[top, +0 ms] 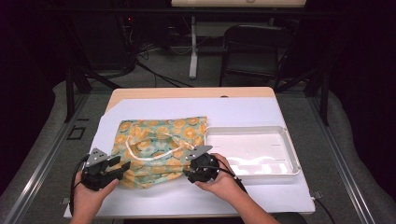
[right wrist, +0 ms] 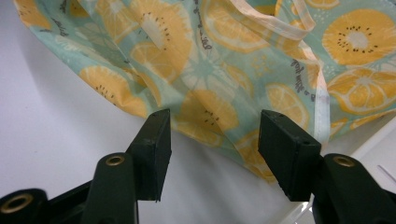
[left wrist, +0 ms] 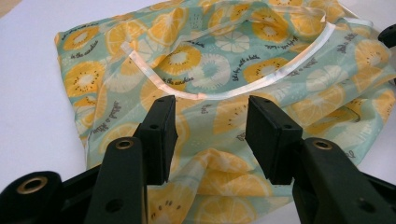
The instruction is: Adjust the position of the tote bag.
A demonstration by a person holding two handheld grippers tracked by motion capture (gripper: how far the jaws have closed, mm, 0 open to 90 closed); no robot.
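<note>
One fruit-print bag [top: 159,144], one white tray [top: 293,156].

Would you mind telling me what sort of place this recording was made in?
Probably a lab or recording studio: dark curtained surroundings, a metal frame beside the table, cables across the floor, and a folding chair behind.

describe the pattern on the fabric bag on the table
The bag is pale teal with orange and white citrus slices and small script lettering, clearest in the left gripper view.
</note>
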